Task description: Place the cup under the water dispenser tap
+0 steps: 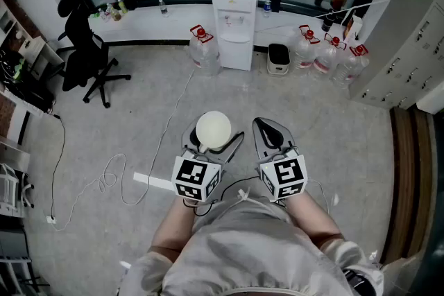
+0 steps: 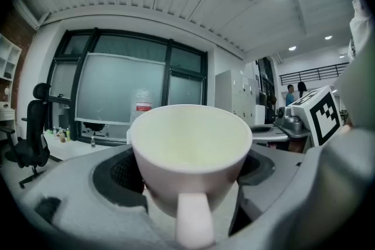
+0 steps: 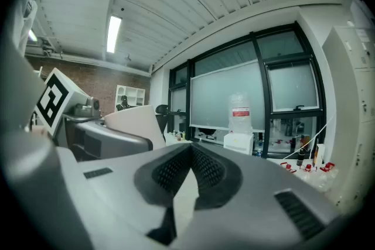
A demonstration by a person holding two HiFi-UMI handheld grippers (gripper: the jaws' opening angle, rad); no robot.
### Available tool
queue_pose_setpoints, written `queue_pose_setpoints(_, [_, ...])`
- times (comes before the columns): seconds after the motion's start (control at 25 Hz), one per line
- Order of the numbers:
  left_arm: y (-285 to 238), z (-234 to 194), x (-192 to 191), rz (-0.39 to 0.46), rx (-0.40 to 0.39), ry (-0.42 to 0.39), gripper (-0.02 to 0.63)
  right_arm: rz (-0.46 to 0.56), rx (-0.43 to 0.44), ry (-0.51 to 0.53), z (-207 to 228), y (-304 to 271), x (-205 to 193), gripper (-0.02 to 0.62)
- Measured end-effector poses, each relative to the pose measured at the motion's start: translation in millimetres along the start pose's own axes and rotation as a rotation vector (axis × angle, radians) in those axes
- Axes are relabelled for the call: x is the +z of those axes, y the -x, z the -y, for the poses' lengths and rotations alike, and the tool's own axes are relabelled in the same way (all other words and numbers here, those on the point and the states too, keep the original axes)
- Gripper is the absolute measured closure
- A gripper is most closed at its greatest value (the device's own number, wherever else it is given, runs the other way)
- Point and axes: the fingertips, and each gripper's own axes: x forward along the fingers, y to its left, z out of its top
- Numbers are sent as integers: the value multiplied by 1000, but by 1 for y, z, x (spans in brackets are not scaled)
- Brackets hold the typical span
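My left hand-held gripper [image 1: 214,136]: matt grey plastic, dark ribbed pads [image 2: 125,176]. Cup [image 2: 190,143]: smooth, faintly glossy, ceramic-looking. Floor [image 1: 139,121]: matt, speckled.

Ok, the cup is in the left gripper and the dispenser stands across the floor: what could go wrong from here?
1. A white cable trails over the floor between the person and the water dispenser; a caught foot could jolt the cup.
2. The left gripper clamps the cup's round body with jaws wide; that smooth wall might slip or tilt if bumped.
3. A water jug stands beside the dispenser, crowding an approach from that side.
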Motion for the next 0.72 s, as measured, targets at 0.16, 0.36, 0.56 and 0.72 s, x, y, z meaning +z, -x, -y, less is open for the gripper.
queue_pose_setpoints(0.16, [5, -9, -4, 3, 0, 3, 149, -7, -1, -2, -7, -6, -5, 568])
queue_pose_setpoints(0.36, [6, -20, -9, 5, -8, 16, 150, -31, -7, -8, -14, -17, -13, 568])
queue_pose_setpoints(0.56, [5, -35, -13, 15, 8, 35, 150, -49, -23, -78, -11, -27, -21, 568])
queue_pose_setpoints(0.72, [0, -54, -16, 18, 28, 65, 149, -76, -13, -79, -9, -39, -25, 568])
